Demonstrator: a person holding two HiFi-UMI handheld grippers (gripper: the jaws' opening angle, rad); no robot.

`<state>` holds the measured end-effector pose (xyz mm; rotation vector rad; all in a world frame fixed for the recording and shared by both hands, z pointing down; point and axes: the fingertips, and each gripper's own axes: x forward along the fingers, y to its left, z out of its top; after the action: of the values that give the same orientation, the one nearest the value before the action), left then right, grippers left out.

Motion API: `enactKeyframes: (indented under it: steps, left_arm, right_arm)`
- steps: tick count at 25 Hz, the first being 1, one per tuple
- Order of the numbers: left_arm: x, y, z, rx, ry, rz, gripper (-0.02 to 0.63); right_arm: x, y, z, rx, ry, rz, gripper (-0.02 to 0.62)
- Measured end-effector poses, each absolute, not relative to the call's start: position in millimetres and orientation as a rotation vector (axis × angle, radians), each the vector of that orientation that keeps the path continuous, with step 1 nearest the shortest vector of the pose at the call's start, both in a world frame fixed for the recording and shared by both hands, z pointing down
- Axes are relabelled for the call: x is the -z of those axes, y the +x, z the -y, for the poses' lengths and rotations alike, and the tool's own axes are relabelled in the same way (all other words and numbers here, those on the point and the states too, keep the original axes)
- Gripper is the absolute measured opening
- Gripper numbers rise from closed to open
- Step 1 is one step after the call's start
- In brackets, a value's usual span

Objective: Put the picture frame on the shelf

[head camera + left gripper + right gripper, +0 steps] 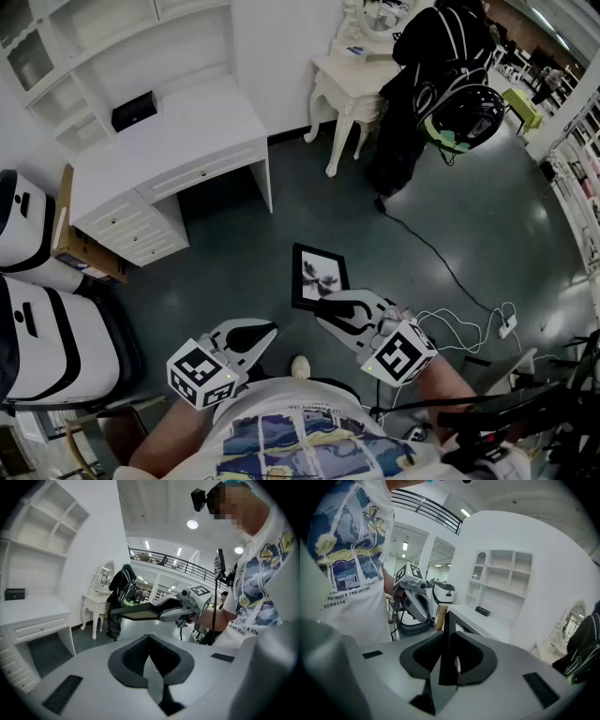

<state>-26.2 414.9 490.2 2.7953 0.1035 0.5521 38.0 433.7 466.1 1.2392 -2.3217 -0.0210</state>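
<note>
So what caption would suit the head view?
From above: the right gripper holds the picture frame, with the white shelf unit ahead at upper left.

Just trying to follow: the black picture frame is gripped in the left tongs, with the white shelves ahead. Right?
Wrong tongs. The picture frame is gripped in the right tongs, as the right gripper view shows it edge-on between them; the left tongs are shut and empty. The white shelves are indeed ahead.
</note>
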Motion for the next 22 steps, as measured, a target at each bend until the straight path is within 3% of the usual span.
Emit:
enactKeyframes:
  steps: [22]
  left_arm:
    - [-483,1,-390,-0.529,2.817,0.003,0.012]
  right_arm:
    - [-471,64,-392,0.072,1.084,2.385,0.104]
